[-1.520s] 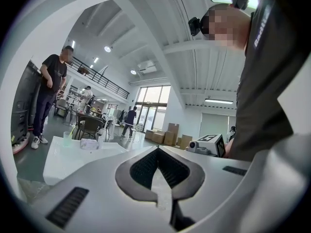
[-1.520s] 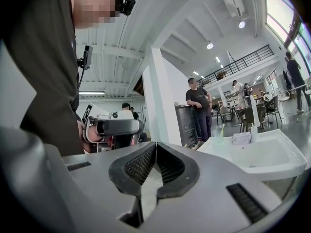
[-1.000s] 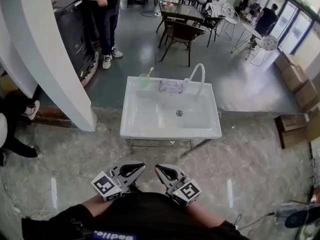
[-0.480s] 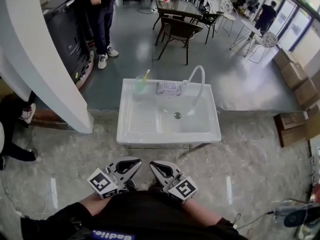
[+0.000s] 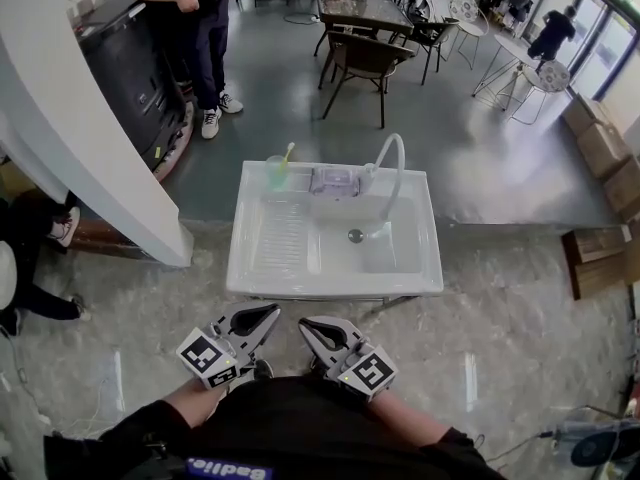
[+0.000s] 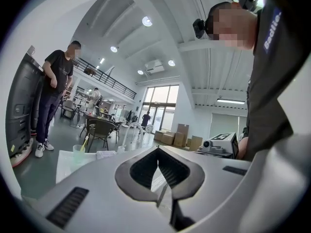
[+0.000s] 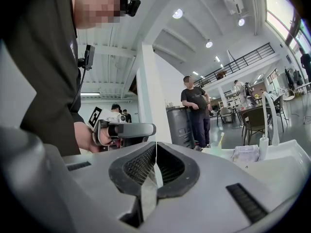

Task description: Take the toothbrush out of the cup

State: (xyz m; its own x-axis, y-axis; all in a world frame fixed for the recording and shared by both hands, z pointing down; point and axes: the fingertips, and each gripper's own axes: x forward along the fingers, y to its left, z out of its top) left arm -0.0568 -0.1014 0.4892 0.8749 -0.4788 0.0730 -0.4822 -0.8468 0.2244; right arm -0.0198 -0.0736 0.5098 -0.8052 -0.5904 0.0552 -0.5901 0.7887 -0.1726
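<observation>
Toothbrush [image 5: 288,154] and pale green cup [image 5: 277,172] are seen in the head view at the far left corner of the white sink [image 5: 330,284], the brush standing tilted in the cup just beside a clear container [image 5: 335,180]. The left gripper [image 5: 268,314] and right gripper [image 5: 312,326] are held close to the body, well apart from the sink, so the step in hand is judged to be the approach, with no grasp begun. In the left gripper view the jaws are shown pressed together with nothing between them, and the cup [image 6: 77,154] with its brush [image 6: 85,143] is seen far off at the left. In the right gripper view the jaws are likewise closed on nothing, the cup [image 7: 216,150] and toothbrush [image 7: 220,140] lying far ahead at the right. For the next move, the sink would have to be neared, one gripper's jaws spread, and the handle above the cup's rim pinched.
</observation>
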